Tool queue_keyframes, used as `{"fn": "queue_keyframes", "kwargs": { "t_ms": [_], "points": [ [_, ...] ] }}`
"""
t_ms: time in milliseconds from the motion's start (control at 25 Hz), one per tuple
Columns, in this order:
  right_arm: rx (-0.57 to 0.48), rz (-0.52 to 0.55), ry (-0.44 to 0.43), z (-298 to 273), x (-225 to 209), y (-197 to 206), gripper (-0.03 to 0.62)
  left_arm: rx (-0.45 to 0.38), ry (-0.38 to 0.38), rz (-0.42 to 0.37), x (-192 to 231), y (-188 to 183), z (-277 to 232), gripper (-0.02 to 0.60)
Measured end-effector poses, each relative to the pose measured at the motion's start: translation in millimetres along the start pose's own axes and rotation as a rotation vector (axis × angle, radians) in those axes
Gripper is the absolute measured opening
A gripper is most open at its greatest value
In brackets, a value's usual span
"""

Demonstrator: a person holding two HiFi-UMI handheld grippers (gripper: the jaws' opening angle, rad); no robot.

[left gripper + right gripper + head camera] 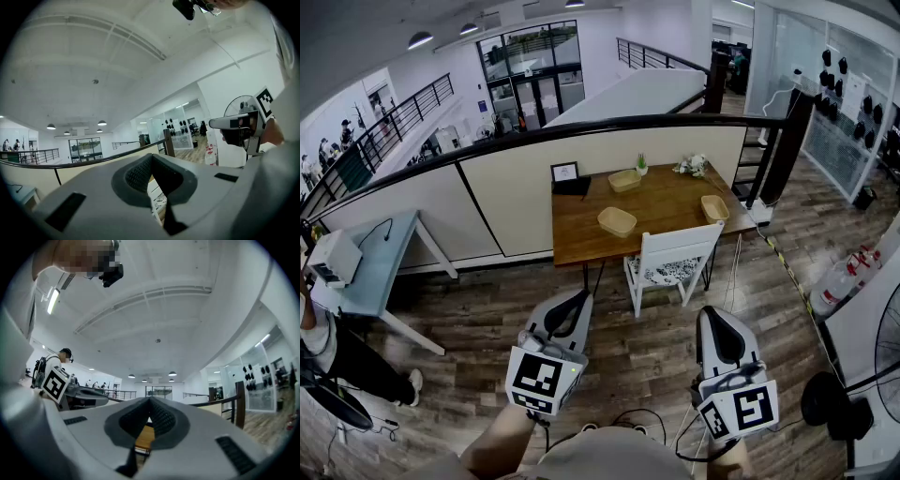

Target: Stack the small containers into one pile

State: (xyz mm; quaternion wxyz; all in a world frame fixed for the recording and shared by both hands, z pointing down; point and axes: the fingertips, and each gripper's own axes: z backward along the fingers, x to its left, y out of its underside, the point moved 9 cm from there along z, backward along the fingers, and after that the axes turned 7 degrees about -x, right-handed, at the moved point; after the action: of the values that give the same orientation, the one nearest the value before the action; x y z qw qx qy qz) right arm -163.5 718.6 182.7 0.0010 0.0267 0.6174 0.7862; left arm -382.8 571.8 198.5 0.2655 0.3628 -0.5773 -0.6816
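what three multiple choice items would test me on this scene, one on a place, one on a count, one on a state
1. Where is the white chair?
A) at the near edge of the wooden table
B) on top of the table
C) lying on its side on the floor

2. How many small containers lie on the table?
A) one
B) three
C) six

3. How do the left gripper and right gripper stand?
A) both open wide
B) both shut and empty
C) each shut on a container

Answers:
1 A, the head view shows the chair upright against the table's side nearest the camera.
2 B, three tan containers lie apart on the top, none stacked.
3 B, each gripper view shows the pads together with nothing between them.
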Motion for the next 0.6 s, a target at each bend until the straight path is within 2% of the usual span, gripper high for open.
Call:
{"fn": "queue_keyframes", "kwargs": {
  "t_ms": [280, 560, 600],
  "points": [
    [-0.03, -0.009, -0.013, 12.5, -16.6, -0.9, 0.005, -0.004, -0.008, 0.009, -20.2, -3.7, -5.2, 0.002],
    [-0.003, -0.028, -0.016, 28.2, -42.2, 14.5, 0.005, 0.019, -0.041, 0.03, -46.0, 6.4, -5.0, 0.003],
    [0.0, -0.036, -0.016, 29.3, -44.9, 17.0, 0.026, 0.018, -0.056, 0.04, -48.9, 8.0, -4.3, 0.002]
  ]
}}
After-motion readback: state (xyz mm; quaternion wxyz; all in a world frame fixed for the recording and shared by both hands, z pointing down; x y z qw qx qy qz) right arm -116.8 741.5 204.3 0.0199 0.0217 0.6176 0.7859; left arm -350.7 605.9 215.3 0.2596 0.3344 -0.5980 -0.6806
